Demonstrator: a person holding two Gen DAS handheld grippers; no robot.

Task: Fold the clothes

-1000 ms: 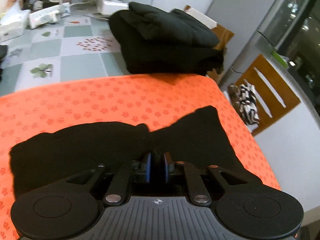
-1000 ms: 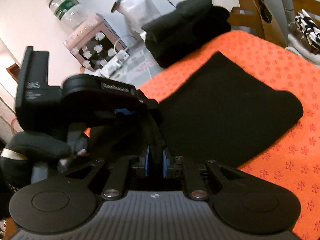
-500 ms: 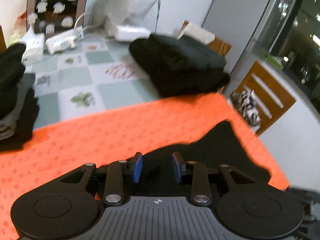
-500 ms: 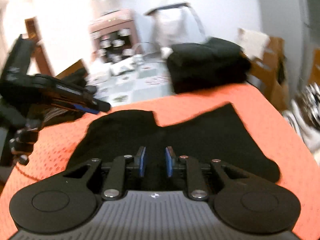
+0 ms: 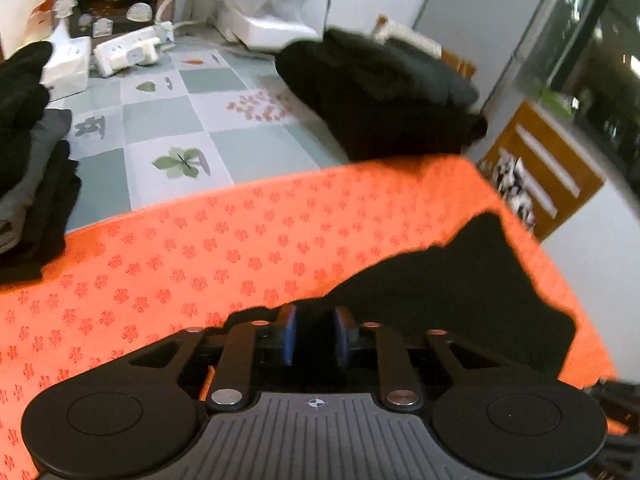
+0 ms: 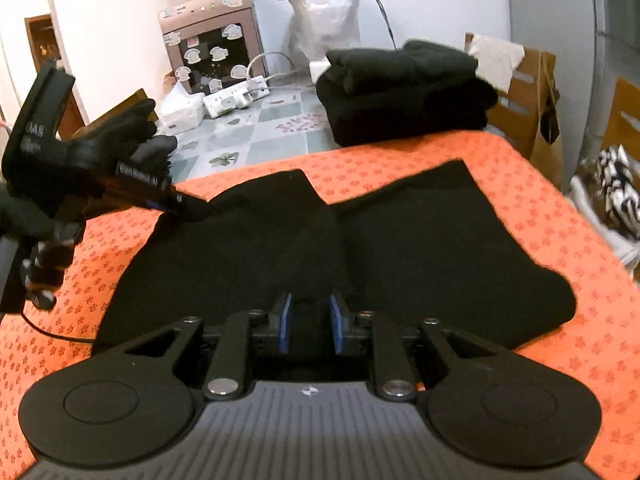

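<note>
Now both the left gripper and right gripper stand part-open, empty, the left's jaws having just widened; ahead, the soft, limp black folded garment looks best pinched at its corners.

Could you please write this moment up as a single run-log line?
stage: mid-fold | black garment: flat on orange mat | left gripper: jaws just opening, empty | right gripper: open, empty | folded black stack: behind mat

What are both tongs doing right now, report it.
Left tongs: open, jaws just opening, nothing gripped; black garment below.
Right tongs: open, nothing gripped, over the same garment.
</note>
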